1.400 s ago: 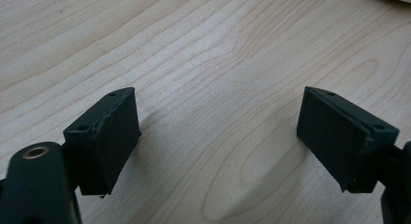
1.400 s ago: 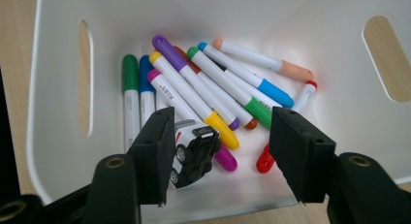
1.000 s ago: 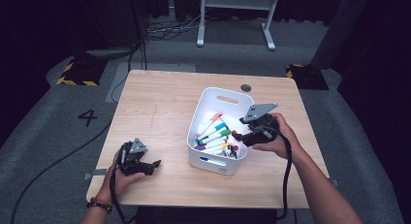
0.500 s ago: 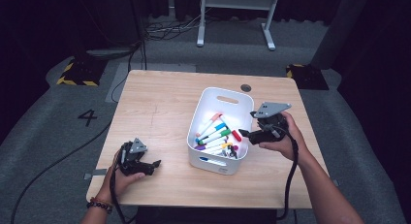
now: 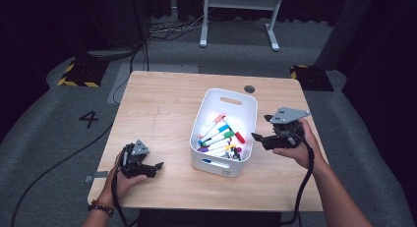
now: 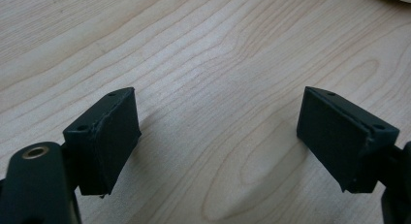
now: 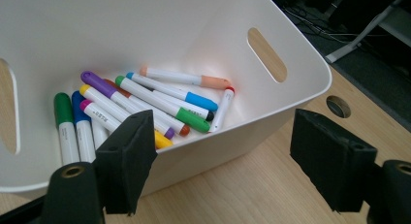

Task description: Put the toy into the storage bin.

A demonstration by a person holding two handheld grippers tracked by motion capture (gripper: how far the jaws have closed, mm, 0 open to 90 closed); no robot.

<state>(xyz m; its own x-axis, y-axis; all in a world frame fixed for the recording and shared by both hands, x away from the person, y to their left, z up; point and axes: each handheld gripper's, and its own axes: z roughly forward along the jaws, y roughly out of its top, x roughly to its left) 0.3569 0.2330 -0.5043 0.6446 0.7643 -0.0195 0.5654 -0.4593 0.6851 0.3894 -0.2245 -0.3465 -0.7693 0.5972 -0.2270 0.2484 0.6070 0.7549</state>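
Observation:
A white bin (image 5: 223,167) with handle slots stands at the table's middle right. Several coloured markers (image 5: 219,136) lie loose in its bottom. My right gripper (image 5: 260,128) hovers just off the bin's right wall, pointing at it. Its jaws have just been opening and stand wide with nothing between them. In the right gripper view the bin's rim (image 7: 295,95) and the markers (image 7: 160,100) lie beyond my right gripper (image 7: 223,156). My left gripper (image 5: 155,167) rests open near the front left corner, over bare wood, as my left gripper (image 6: 218,132) also shows.
A round cable hole (image 5: 249,89) sits in the tabletop (image 5: 162,109) behind the bin. Cables trail off both grippers over the front edge. On the floor are a painted "4" (image 5: 89,119) at left and a white desk frame (image 5: 236,20) at the back.
The right gripper has drawn back to the right, from over the bin's rim to beside its right wall, and its jaws have spread. The left gripper has stayed where it was.

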